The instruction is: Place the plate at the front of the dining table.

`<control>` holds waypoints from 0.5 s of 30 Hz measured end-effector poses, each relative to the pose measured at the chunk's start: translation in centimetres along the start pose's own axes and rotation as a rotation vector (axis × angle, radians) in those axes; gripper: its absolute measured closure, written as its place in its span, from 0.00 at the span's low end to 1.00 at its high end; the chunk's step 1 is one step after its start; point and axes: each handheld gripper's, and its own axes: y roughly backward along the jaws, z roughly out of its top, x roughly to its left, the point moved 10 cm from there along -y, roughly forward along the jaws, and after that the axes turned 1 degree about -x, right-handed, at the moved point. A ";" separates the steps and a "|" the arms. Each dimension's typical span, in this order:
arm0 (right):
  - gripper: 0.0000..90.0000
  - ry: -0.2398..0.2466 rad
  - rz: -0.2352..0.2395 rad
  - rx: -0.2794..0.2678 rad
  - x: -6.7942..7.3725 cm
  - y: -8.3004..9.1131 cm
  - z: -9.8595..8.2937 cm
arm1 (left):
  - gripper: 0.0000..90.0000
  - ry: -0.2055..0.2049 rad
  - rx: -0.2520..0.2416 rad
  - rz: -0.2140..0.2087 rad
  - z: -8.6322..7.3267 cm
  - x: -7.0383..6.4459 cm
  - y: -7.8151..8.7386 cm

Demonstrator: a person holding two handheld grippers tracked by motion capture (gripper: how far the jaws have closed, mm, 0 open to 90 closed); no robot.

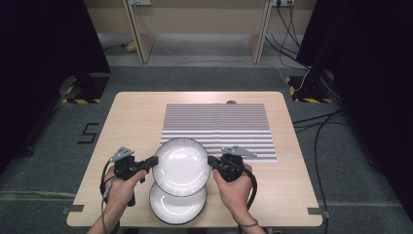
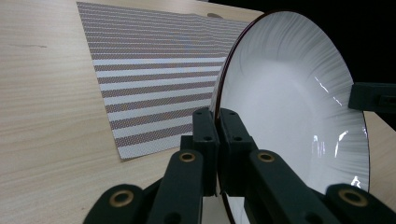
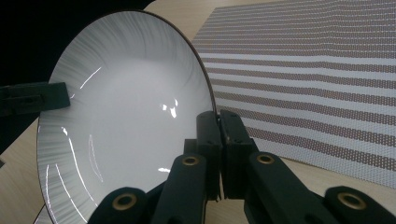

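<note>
The left gripper (image 1: 155, 161) is clamped on the left rim of a round plate (image 1: 181, 165), and the right gripper (image 1: 210, 161) is clamped on the opposite rim; in each gripper view the black jaws are seen pinched shut on the thin edge. The plate is held between them near the front of the table (image 1: 131, 117), partly over a second plate (image 1: 178, 204) that lies flat on the pale wood-grain top. The held plate is glossy white, probably ceramic, with fine grey radial streaks on its wide rim and a dark edge line. It appears lifted clear, though this cannot be told for certain. Behind it, a rectangular woven mat (image 1: 217, 130) with grey and white stripes is laid.
</note>
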 end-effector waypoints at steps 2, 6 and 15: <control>0.98 -0.001 0.000 -0.001 0.0 0.0 0.1 | 0.96 0.000 -0.002 -0.001 0.1 0.0 0.0; 0.98 0.000 -0.002 -0.008 -0.1 0.1 0.3 | 0.96 0.018 0.004 -0.008 0.1 0.0 -0.2; 0.98 0.000 -0.011 -0.010 -0.3 0.1 0.5 | 0.96 0.012 -0.004 -0.004 0.4 -0.2 -0.3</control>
